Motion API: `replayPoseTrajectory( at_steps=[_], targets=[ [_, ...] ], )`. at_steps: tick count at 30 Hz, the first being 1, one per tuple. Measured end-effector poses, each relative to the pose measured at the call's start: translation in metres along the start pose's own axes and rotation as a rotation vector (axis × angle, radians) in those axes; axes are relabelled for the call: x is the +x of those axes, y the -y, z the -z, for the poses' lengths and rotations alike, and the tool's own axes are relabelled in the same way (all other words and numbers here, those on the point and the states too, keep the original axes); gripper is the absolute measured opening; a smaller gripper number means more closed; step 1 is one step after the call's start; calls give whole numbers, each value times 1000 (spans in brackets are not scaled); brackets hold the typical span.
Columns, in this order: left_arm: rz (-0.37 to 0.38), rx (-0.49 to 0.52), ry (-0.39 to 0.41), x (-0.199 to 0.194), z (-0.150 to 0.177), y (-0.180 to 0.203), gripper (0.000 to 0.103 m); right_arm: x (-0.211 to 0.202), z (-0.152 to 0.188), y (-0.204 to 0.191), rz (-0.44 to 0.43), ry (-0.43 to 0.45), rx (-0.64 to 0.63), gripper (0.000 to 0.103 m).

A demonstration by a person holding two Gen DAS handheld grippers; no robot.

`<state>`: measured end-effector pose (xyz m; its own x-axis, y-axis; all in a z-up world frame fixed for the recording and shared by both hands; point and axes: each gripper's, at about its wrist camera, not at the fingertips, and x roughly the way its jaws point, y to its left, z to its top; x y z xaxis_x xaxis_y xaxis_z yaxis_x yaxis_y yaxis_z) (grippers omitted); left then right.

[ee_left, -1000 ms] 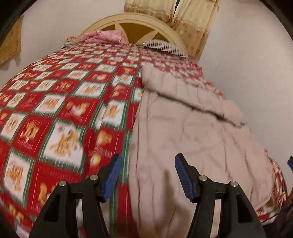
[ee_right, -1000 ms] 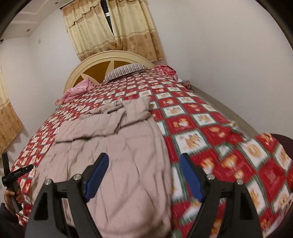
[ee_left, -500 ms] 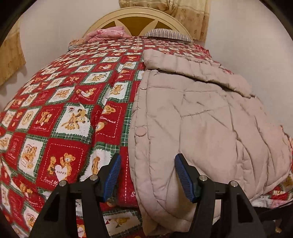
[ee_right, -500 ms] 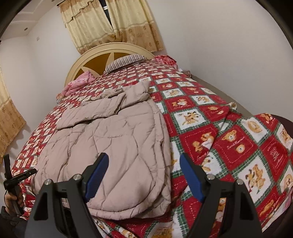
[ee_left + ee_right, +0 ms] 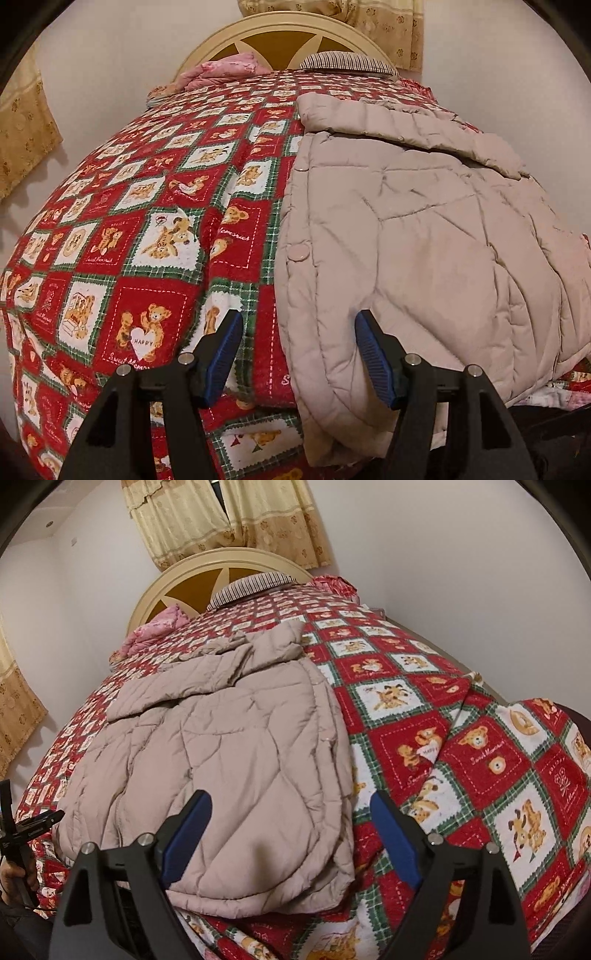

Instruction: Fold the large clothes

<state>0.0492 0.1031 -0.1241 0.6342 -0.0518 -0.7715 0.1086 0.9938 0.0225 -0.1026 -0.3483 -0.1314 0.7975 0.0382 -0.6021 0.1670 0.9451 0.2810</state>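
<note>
A beige quilted jacket (image 5: pixel 424 240) lies flat on a bed with a red teddy-bear cover (image 5: pixel 129 240), with its collar end toward the headboard. Its snap-button front edge runs down the middle of the left wrist view. My left gripper (image 5: pixel 297 317) hovers open over that edge near the hem, gripping nothing. In the right wrist view the jacket (image 5: pixel 240 746) fills the left half. My right gripper (image 5: pixel 290 795) hangs above the rounded hem corner, its jaws opening, and the pads do not press on the cloth. A hand (image 5: pixel 14 878) holds the left gripper at the far left.
A cream headboard (image 5: pixel 207 576) stands at the far end, with a striped pillow (image 5: pixel 255 585) and a pink cushion (image 5: pixel 162 622) in front of it. Yellow curtains (image 5: pixel 229 517) hang behind. A white wall (image 5: pixel 461 590) runs along the right side of the bed cover (image 5: pixel 480 757).
Both grippers have come down and closer to the jacket's near hem. The left view has swung level with the bed. The right jaws stand wider than before.
</note>
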Motion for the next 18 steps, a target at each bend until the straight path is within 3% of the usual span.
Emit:
replayPoseTrajectory(
  at_steps=[3, 6, 8, 11, 14, 18],
  targets=[
    [45, -20, -7, 0, 3, -1, 65, 3, 3, 6, -5, -13, 11, 91],
    [199, -111, -10, -1, 10, -17, 65, 9, 7, 13, -14, -36, 38, 91],
    [330, -225, -22, 4, 18, -36, 65, 13, 9, 19, -26, -49, 66, 91],
    [458, -371, -8, 8, 31, -61, 65, 16, 12, 25, -36, -64, 92, 91],
    [501, -427, -11, 9, 32, -63, 65, 19, 14, 28, -53, -78, 112, 91],
    [497, -332, -15, 6, 30, -43, 65, 21, 16, 29, -77, -91, 122, 91]
  ],
)
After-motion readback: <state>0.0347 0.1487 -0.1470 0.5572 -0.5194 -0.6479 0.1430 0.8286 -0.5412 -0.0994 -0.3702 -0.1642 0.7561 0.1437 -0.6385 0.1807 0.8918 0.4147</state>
